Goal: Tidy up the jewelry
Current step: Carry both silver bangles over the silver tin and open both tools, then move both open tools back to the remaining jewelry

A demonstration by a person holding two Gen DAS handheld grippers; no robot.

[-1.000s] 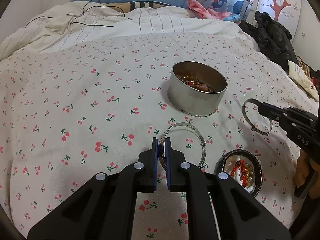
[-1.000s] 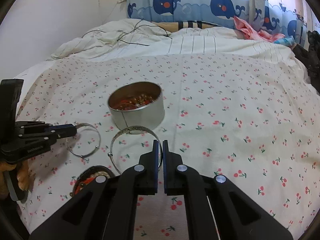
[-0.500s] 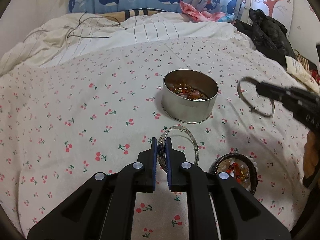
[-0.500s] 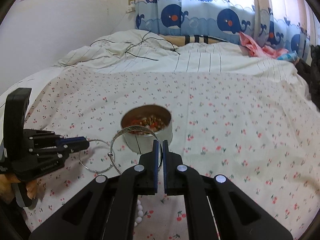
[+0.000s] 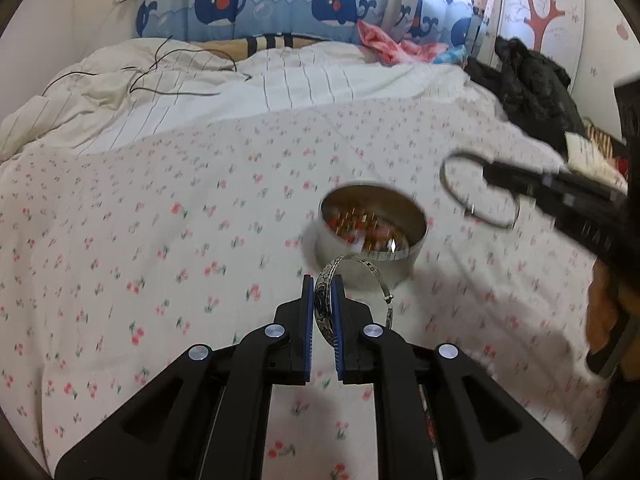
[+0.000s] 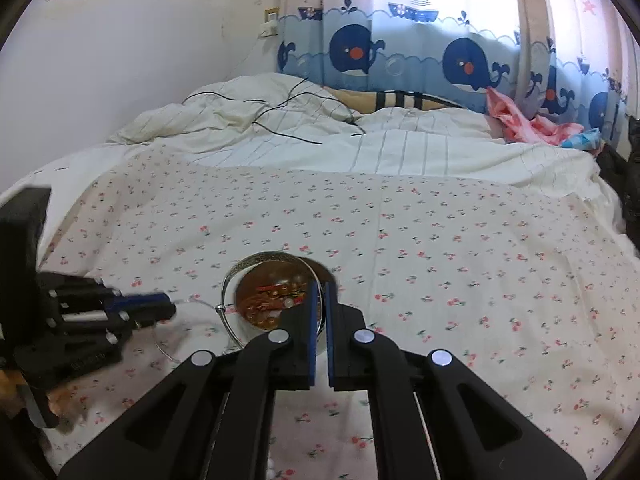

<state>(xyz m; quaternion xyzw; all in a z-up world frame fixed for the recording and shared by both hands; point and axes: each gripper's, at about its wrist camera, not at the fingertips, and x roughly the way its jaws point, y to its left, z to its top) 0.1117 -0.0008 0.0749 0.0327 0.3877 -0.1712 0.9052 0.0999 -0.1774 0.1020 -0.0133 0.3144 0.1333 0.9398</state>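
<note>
My left gripper (image 5: 323, 284) is shut on an engraved silver bangle (image 5: 325, 300) and holds it above the bed, just in front of a round metal tin (image 5: 370, 236) with beads in it. My right gripper (image 6: 319, 290) is shut on a thin silver bangle (image 6: 228, 304) and holds it over the same tin (image 6: 276, 300). In the left wrist view the right gripper (image 5: 490, 170) comes in from the right with its thin bangle (image 5: 476, 188) lifted beside the tin. In the right wrist view the left gripper (image 6: 170, 306) shows at the left.
The cherry-print bedsheet (image 5: 160, 220) covers the bed. A rumpled white duvet (image 6: 280, 128) with black cables lies at the back. A black coat (image 5: 532, 88) lies at the far right. Whale-print curtains (image 6: 400, 52) hang behind.
Both grippers have lifted their bangles off the sheet and moved toward the tin. The small bead dish has dropped out of both views.
</note>
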